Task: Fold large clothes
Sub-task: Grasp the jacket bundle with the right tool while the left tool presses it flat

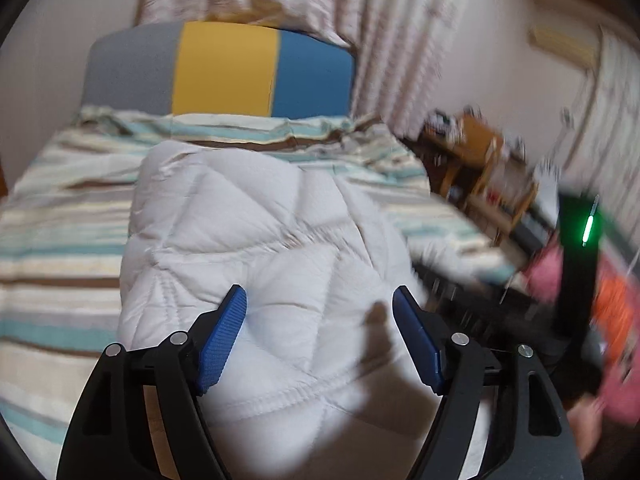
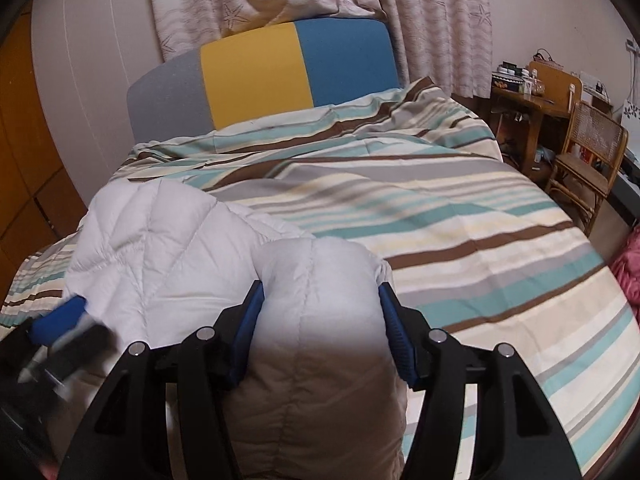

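white quilted jacket (image 2: 168, 264), lower part cut off

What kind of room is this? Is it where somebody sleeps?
Most likely a bedroom. There is a bed with a striped cover and a grey, yellow and blue headboard, curtains behind it, and a wooden desk with a chair at the side.

A white quilted jacket (image 2: 168, 256) of puffy, matt stitched cloth lies on a bed (image 2: 460, 216) covered in soft striped cotton-like fabric. The right tool (image 2: 320, 312) shows matt black plastic arms, ribbed blue pads (image 2: 400, 344) and small shiny metal pins. The headboard (image 2: 256, 80) wears flat woven cloth; thin patterned curtains (image 2: 436, 20) hang behind a wooden chair (image 2: 588, 160) with a cane back.
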Demonstrator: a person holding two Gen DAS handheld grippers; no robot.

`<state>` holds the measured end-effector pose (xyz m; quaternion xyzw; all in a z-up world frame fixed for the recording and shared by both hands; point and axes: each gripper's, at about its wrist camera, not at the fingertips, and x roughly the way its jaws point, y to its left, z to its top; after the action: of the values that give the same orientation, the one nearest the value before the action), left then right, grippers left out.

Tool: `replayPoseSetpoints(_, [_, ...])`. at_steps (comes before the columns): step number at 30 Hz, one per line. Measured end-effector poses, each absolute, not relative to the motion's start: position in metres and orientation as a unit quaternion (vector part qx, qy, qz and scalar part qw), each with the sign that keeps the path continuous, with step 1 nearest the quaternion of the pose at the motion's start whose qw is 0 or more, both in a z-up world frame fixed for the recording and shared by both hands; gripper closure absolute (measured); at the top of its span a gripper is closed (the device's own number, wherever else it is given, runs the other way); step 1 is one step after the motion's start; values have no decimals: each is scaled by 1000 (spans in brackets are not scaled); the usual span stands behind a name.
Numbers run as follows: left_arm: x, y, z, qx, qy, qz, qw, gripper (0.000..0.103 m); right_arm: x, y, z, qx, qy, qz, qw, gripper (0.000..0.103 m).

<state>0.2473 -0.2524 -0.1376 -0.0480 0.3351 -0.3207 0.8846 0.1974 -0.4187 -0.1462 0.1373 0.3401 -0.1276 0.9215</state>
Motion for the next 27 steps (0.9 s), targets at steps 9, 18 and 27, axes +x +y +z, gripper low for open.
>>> replayPoseSetpoints(9, [278, -267, -149, 7, 364, -204, 909, 24, 199, -417, -159, 134, 340, -143, 920, 45])
replayPoseSetpoints(18, [283, -291, -172, 66, 372, -191, 906, 11, 207, -434, -178, 169, 358, -139, 908, 43])
replayPoseSetpoints(27, [292, -300, -192, 69, 366, -194, 907, 7, 215, -439, -193, 172, 362, -156, 903, 43])
